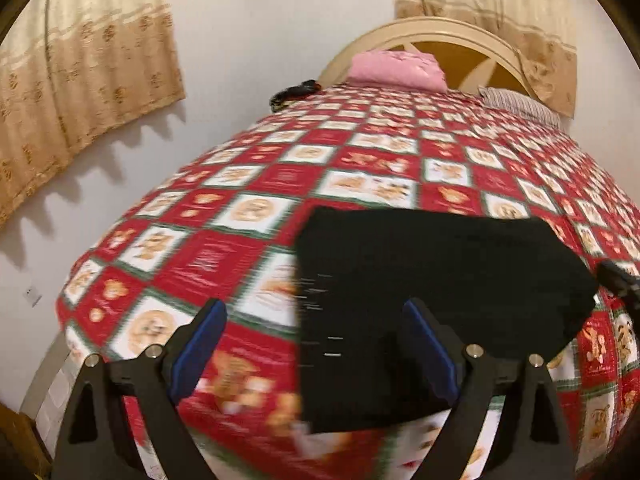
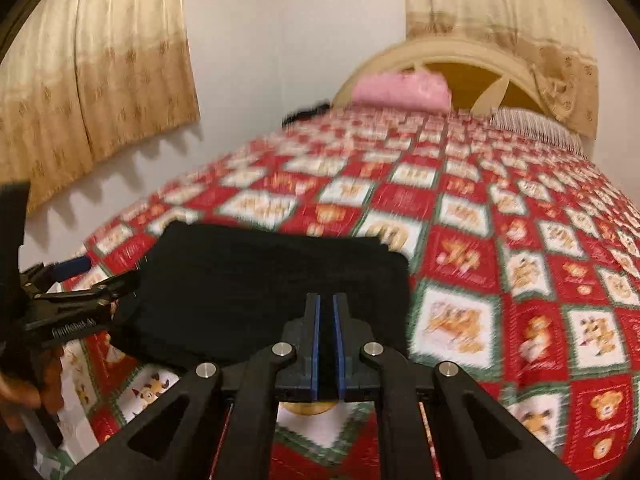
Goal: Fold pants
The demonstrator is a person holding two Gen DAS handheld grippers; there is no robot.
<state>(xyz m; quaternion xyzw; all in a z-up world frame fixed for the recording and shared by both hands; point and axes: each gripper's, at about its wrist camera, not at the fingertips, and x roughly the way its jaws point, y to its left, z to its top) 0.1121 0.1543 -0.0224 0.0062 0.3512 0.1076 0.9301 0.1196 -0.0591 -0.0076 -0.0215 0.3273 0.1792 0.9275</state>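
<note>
The black pants lie folded in a compact rectangle on the red checked bedspread. My left gripper is open, its blue pads spread wide over the pants' near left edge, holding nothing. In the right wrist view the pants lie just ahead. My right gripper is nearly closed on the near edge of the pants, with black cloth showing between the blue pads. The left gripper shows at the left edge of that view.
A pink pillow and a striped pillow lie at the headboard. A dark object sits at the bed's far left corner. Beige curtains hang on the white wall. The bedspread extends to the right.
</note>
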